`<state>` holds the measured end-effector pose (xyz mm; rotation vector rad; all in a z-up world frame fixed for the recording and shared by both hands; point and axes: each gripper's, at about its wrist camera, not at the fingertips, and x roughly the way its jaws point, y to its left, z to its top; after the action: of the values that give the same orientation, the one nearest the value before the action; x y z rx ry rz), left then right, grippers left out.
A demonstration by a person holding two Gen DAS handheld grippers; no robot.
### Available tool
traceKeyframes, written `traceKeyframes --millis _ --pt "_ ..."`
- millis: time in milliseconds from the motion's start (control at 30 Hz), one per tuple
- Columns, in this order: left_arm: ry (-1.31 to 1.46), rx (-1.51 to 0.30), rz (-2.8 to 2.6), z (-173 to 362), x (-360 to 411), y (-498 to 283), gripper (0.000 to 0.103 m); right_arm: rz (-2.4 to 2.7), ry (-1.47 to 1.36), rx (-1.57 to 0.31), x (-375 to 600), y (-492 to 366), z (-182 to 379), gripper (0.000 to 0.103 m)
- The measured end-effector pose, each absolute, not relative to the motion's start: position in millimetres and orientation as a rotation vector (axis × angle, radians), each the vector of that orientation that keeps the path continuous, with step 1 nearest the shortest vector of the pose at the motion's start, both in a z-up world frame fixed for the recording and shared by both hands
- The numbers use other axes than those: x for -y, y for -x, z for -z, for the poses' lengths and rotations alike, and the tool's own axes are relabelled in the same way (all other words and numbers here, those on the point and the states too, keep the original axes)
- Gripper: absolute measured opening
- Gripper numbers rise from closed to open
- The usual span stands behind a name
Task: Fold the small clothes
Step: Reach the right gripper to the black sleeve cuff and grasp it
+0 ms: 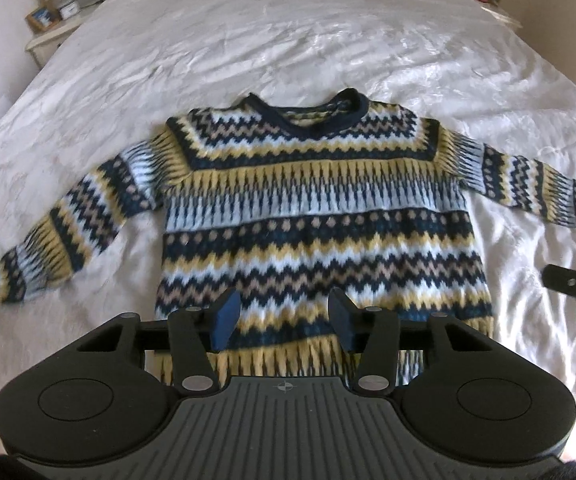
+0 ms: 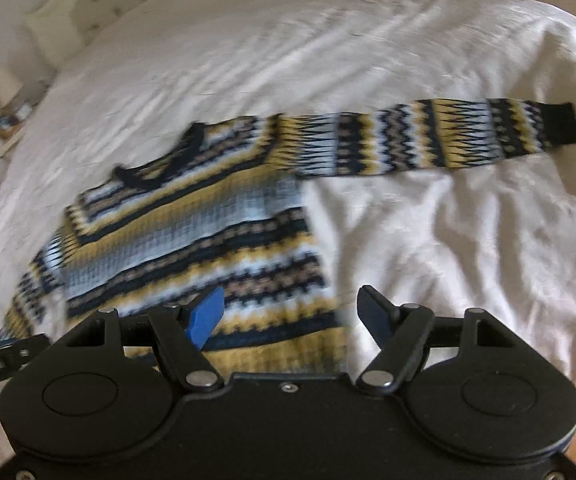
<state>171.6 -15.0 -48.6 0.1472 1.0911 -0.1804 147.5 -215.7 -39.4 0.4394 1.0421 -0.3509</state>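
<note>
— So, where do we have the sweater [image 1: 320, 216]?

— We have it lying flat and face up on the white bedspread [image 1: 288, 40], neck hole toward the far end of the bed, both sleeves spread out to the sides. Its right sleeve [image 2: 440, 136] stretches straight out, dark cuff at the end.

— And our left gripper [image 1: 284, 322]?

— We hold it released, blue pads apart, hovering over the lower hem near the middle of the body. Nothing sits between the fingers.

— Our right gripper [image 2: 294, 316]?

— Released too, jaws spread wide. One pad [image 2: 206, 320] is over the sweater's bottom corner, the other over bare bedspread just beside the edge. We cannot tell whether it touches the knit; that view is blurred.

— Anything else we see?

— A bedside table [image 1: 48, 36] with small items stands beside the bed at the far left.
</note>
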Motion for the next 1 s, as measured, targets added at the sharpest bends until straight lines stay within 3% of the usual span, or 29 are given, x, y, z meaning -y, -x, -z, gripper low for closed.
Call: traceKeyframes --millis 733,1000 --pt "0.003 -1.127 0.018 67 87 -195 0.048 0.436 -0.458 -1.007 446 -181 85 0.073" --pt "-0.007 -1.133 -0.028 65 127 -200 0.048 0.522 -0.371 -1.003 546 -182 84 0.078"
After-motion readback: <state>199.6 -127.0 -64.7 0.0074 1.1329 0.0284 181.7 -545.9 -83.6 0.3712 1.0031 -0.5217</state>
